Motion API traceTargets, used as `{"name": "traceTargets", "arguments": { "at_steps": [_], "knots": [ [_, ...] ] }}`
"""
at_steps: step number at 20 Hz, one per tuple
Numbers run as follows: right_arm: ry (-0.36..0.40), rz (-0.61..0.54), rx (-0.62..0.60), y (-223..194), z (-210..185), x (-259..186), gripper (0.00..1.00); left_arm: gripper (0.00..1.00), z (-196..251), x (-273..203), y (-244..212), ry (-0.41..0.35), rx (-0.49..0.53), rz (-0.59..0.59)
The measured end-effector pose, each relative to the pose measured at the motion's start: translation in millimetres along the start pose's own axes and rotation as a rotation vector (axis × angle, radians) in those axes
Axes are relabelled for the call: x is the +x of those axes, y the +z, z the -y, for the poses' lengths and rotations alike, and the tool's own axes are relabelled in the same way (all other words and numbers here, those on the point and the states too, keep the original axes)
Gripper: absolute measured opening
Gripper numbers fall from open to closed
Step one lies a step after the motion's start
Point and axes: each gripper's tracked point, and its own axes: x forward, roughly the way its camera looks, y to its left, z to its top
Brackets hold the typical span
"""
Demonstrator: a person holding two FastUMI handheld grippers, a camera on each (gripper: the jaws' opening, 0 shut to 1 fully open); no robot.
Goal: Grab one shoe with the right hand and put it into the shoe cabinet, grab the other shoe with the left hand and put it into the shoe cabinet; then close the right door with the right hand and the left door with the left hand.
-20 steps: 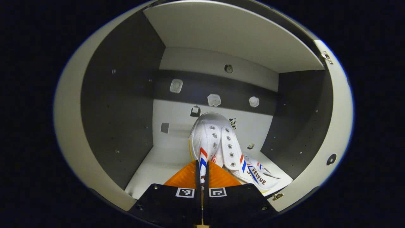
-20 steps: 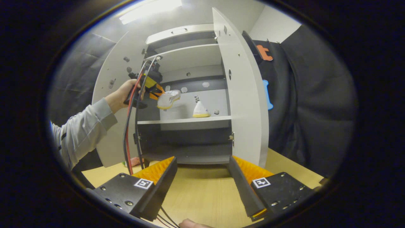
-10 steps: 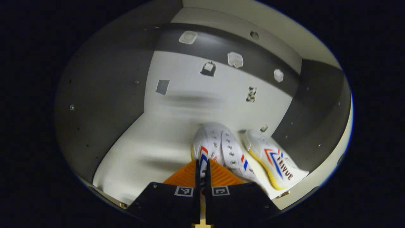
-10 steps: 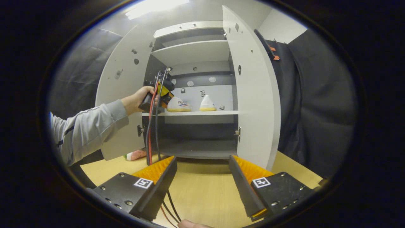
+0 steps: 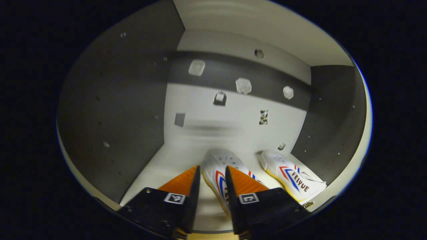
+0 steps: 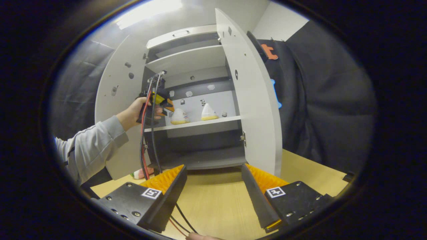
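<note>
My left gripper has its fingers spread apart, with one white shoe resting on the shelf between them, beside the other shoe. My right gripper hangs wide and empty over the worktop, facing the shoe cabinet with both doors open.

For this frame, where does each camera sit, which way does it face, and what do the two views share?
Left gripper view: rides the left gripper inside the cabinet, facing the back panel; its open fingers straddle the near shoe, beside the other shoe.
Right gripper view: rides the right gripper, open above the wooden table, facing the cabinet's front between both open doors; a hand and grey sleeve hold the left gripper at the shelf.
Shared: both shoes on the shelf.
</note>
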Motion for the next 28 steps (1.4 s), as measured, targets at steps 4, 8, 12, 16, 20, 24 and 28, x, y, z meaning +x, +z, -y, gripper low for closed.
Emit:
{"name": "traceTargets", "arguments": {
  "at_steps": [4, 8, 12, 16, 20, 24, 28],
  "knots": [
    [-0.028, -0.01, 0.037, -5.5, 8.9, -4.8, 0.98, 0.83, 11.7, -42.7, -7.0, -0.024, 0.012, 0.003],
    [-0.061, -0.033, 0.067, -10.6, 20.3, -11.6, 0.98, 0.96, 19.6, -101.0, -18.6, -0.051, 0.062, 0.055],
    [-0.097, -0.022, 0.052, -0.5, 36.1, -22.0, 0.96, 0.96, 20.4, -165.2, -34.5, -0.059, 0.093, 0.111],
    [-0.108, 0.0, 0.06, 20.4, 47.8, -35.5, 0.99, 0.97, 17.2, -224.9, -56.6, -0.065, 0.098, 0.14],
    [-0.157, 0.053, -0.007, 57.0, 83.7, -40.5, 0.99, 0.96, 8.3, -285.5, -82.2, -0.088, 0.116, 0.179],
    [-0.199, 0.08, -0.075, 93.0, 123.7, -45.5, 0.99, 0.96, -3.1, -331.8, -115.6, -0.101, 0.134, 0.178],
    [-0.249, 0.065, -0.168, 125.8, 165.6, -43.0, 0.99, 0.97, -14.4, -361.2, -137.4, -0.103, 0.139, 0.198]
  ]
}}
